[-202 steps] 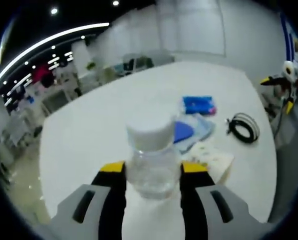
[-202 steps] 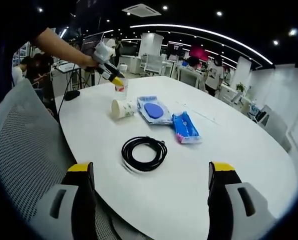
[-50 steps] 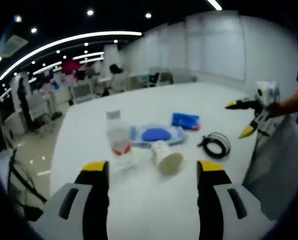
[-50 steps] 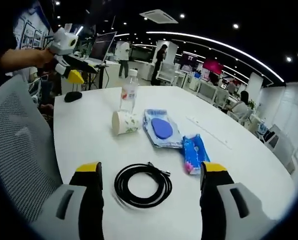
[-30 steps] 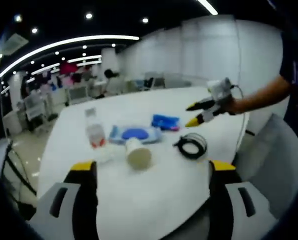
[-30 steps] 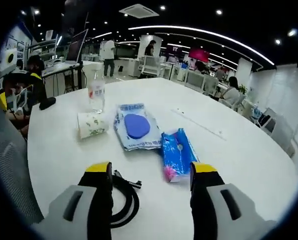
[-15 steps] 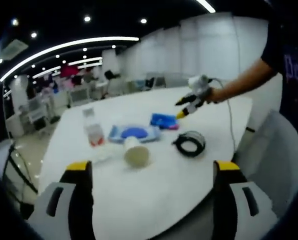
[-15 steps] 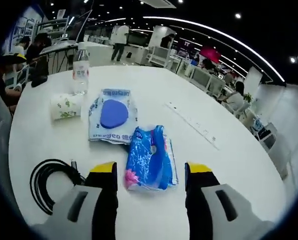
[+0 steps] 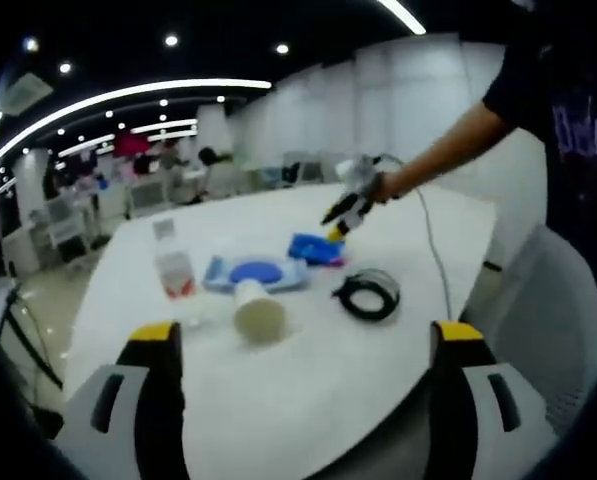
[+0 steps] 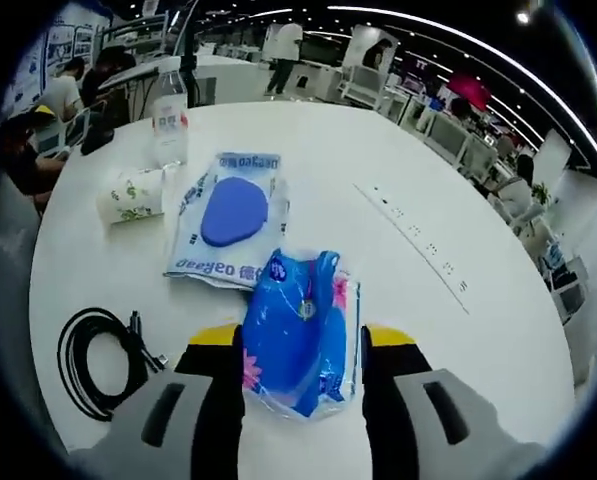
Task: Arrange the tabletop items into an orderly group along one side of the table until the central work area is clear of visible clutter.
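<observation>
Our right gripper (image 10: 300, 372) straddles the blue packet (image 10: 300, 335), jaws spread (not yet pinching), cable (image 10: 100, 360) at nine o'clock. Left gripper (image 9: 303, 345) hangs open. Next we judge: close, carry tableside.

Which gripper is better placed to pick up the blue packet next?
The right gripper. Its open jaws already stand on either side of the blue packet. The left gripper hangs open at the table's near edge, apart from every item.
</observation>
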`<state>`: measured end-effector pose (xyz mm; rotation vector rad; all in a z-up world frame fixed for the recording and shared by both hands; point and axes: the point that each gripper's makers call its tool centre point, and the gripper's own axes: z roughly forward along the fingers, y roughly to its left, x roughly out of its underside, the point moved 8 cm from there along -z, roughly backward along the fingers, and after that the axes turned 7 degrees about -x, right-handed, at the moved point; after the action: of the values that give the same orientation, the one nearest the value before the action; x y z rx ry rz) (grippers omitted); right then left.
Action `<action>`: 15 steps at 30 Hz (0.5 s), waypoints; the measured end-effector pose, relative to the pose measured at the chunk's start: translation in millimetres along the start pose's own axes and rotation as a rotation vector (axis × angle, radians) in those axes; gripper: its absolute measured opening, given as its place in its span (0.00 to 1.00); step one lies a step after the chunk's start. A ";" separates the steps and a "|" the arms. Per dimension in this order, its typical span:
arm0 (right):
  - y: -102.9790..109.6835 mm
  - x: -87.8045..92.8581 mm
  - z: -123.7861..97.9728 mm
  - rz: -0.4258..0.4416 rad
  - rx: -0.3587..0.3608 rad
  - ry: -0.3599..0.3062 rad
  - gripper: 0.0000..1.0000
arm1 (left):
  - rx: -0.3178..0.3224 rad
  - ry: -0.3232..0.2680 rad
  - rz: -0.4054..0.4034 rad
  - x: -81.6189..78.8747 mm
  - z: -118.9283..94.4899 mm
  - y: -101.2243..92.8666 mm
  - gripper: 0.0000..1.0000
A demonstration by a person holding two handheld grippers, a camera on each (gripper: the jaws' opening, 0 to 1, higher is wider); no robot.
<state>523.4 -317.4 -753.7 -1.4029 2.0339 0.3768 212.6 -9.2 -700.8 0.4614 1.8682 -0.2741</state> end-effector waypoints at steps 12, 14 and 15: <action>-16.3 3.8 24.3 0.036 -0.032 0.120 0.31 | -0.013 -0.032 -0.051 -1.3 1.4 3.5 0.99; -18.4 7.6 29.5 0.048 -0.046 0.139 0.26 | -0.008 -0.058 -0.089 -1.6 0.2 6.4 0.99; -16.9 9.0 31.4 0.057 -0.064 0.147 0.25 | -0.010 -0.055 -0.087 -1.2 -0.1 6.8 0.99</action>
<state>547.2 -313.1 -781.3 -1.4514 2.2020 0.3756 215.8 -3.3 -699.4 0.3630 1.8377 -0.3327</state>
